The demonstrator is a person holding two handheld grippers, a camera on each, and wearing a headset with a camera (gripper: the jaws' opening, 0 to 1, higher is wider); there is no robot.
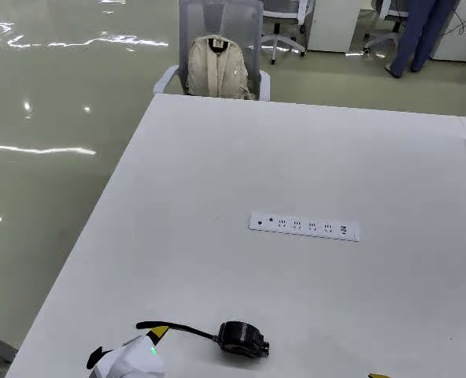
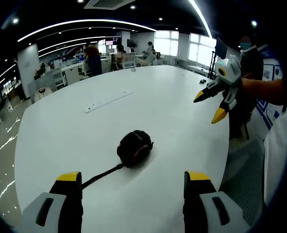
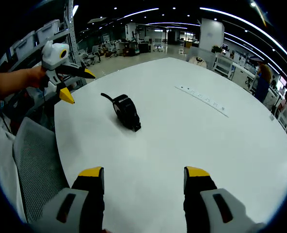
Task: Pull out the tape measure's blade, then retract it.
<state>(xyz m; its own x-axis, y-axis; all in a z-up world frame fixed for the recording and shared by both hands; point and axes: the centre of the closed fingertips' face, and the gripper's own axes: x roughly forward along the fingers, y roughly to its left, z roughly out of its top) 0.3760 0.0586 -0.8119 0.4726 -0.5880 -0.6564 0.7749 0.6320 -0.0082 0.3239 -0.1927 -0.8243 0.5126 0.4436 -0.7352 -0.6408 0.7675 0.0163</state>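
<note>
The tape measure (image 1: 242, 339) lay close to the near edge of the table (image 1: 217, 157), its black strap (image 1: 174, 327) trailing toward the left gripper (image 2: 133, 177), which hung near the strap's end with jaws spread wide and empty. The right gripper (image 3: 143, 172) stood off on the other side, equally spread. Beyond lay open white tabletop up to a power strip (image 1: 304, 226) (well apart from the tape).

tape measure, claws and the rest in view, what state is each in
tape measure: blade in, lying on the table, not gripped
left claw: open, empty
right claw: open, empty
power strip: flat on the table, nothing plugged in
backpack: upright on the chair
</note>
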